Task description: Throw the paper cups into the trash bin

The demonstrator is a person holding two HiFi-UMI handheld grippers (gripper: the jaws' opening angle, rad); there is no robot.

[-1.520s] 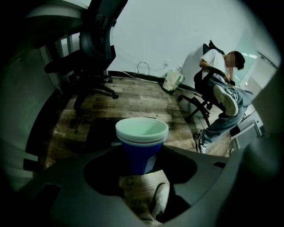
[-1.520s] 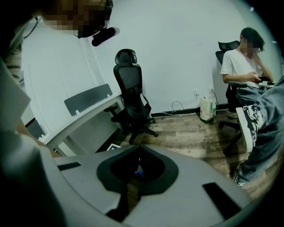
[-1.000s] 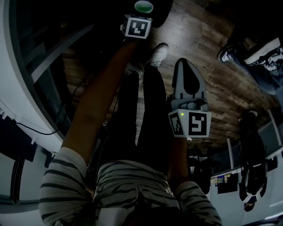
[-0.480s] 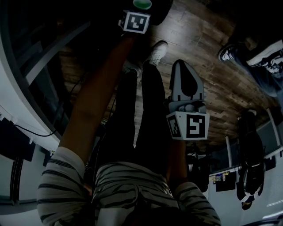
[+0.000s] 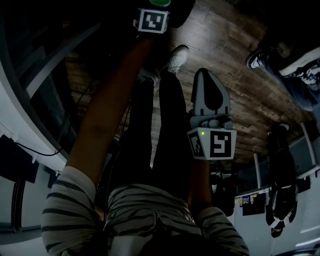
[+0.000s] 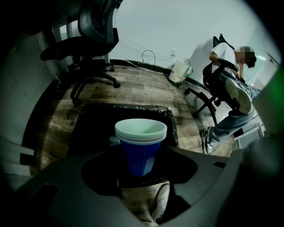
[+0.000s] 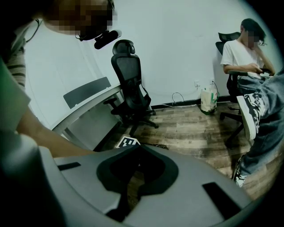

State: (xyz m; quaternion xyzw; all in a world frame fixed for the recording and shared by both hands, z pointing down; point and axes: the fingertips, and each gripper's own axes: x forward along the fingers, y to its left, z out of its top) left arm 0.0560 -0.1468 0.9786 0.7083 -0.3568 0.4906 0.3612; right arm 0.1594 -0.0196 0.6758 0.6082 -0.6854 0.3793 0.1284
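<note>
A stack of blue paper cups with pale rims stands upright between the jaws of my left gripper, which is shut on it. Right behind and below the cups lies the trash bin, lined with a black bag. In the head view the left gripper is at the top edge, at the end of an outstretched arm, with only the cups' green rim showing. My right gripper hangs over the wooden floor beside my legs. Its jaws meet at the tips with nothing between them.
A black office chair stands beyond the bin, and a white bag leans on the wall. A person sits in a chair at the right, legs stretched out. A curved grey desk is on the left. My own shoe is below the cups.
In the head view the left gripper with the cups has slid toward the top edge, sinking a little toward the bin. The right gripper has stayed where it was.
</note>
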